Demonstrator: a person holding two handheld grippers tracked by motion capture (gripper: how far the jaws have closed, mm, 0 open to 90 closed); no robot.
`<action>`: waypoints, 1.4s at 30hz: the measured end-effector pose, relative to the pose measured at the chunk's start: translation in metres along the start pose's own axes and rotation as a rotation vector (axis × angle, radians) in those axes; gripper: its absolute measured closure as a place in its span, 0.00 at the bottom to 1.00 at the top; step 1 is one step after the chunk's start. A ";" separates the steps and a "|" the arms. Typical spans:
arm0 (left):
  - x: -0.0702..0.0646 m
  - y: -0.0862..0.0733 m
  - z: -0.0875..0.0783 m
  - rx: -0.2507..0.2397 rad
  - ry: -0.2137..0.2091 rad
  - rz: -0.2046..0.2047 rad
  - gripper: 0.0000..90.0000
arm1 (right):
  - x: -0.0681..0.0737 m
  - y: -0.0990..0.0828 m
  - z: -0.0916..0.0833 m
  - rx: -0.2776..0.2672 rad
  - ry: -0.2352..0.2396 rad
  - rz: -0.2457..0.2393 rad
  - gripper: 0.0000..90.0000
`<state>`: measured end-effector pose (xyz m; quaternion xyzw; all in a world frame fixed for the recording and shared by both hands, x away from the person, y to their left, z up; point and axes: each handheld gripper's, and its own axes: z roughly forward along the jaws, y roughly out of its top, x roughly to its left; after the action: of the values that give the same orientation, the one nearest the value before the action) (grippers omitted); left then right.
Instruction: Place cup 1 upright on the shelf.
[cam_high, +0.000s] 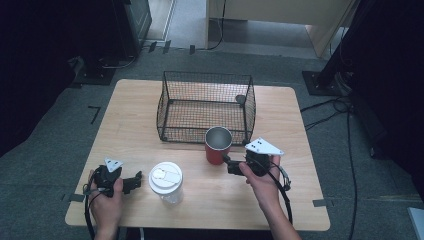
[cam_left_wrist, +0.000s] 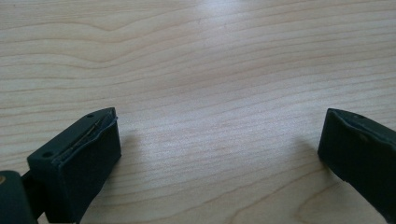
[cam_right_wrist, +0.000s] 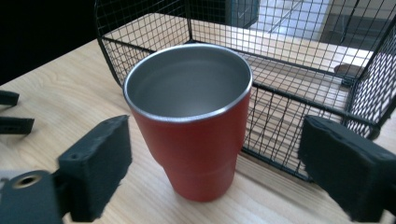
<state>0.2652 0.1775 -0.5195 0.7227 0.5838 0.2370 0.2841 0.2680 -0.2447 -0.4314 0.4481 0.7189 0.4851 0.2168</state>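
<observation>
- Right tool aimed at red cup, jaws apart either side, not touching.
- Left tool spread over bare worktop.
- Wire basket at cup's 12 o'clock.

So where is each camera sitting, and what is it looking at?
High view: above the person's side, looking down on the wooden table; both hands, the left hand-held gripper and the right hand-held gripper show.
Left gripper view: rides the left hand-held gripper, facing bare tabletop between its two wide-apart jaws.
Right gripper view: rides the right hand-held gripper, facing the red tumbler between its jaws, wire basket behind.
Shared: the high and right gripper views both show tumbler and basket.
</observation>
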 end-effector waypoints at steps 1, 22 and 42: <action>0.000 0.000 0.000 -0.001 0.000 0.000 0.00 | 0.001 0.001 0.001 0.000 0.004 -0.004 0.13; 0.000 0.000 0.000 -0.002 0.000 -0.001 0.00 | 0.018 0.012 0.048 0.057 -0.016 -0.028 0.03; 0.000 0.000 0.000 -0.003 0.000 -0.003 0.00 | 0.027 0.011 0.064 0.066 -0.120 -0.052 0.07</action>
<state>0.2653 0.1773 -0.5197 0.7213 0.5845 0.2377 0.2855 0.3071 -0.1877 -0.4460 0.4644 0.7316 0.4276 0.2574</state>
